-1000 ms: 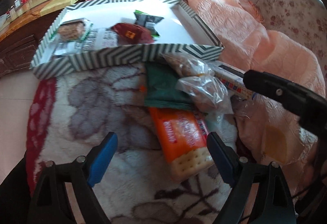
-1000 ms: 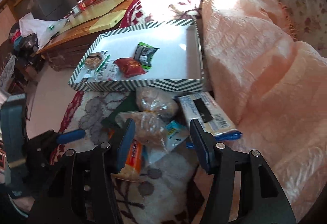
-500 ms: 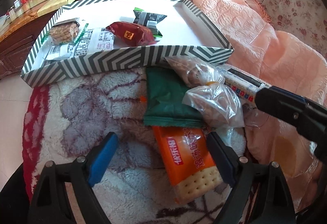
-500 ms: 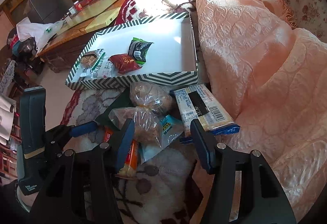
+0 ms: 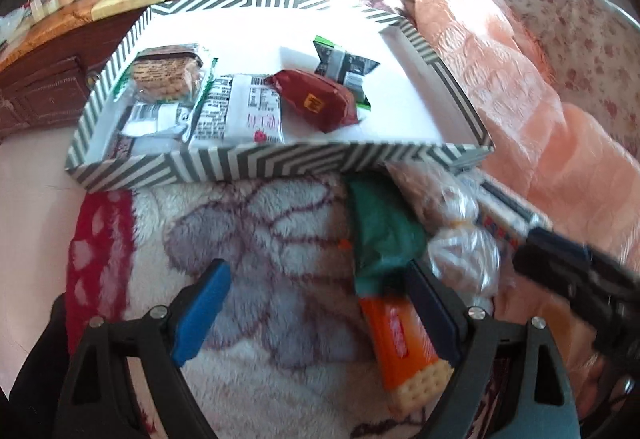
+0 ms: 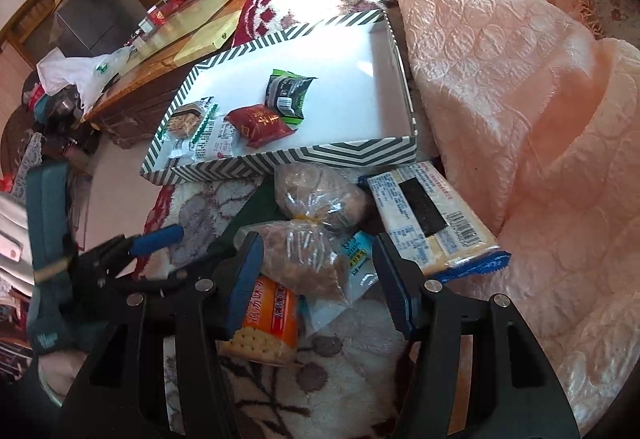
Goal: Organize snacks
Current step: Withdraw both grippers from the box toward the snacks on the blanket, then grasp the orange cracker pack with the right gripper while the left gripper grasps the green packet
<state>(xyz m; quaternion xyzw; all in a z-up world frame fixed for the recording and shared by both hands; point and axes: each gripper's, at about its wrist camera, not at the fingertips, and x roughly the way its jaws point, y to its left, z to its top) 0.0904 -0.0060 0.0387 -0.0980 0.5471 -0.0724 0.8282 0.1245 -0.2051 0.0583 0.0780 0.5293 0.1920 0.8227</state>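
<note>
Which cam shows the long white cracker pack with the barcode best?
Right wrist: the long white cracker pack with blue ends lies fully visible, label and barcode up, beside the striped box. Left wrist shows only a blurred strip of it behind the clear bags.

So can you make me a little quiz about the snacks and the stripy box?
1. True or false: the red packet lies inside the striped box.
2. Which snack sits between the right gripper fingers? A) clear bag of brown snacks B) blue-edged cracker pack C) green packet
3. Fill in: the orange cracker pack lies on the ____ blanket, outside the box.

Key: 1 true; 2 A; 3 flowered
</note>
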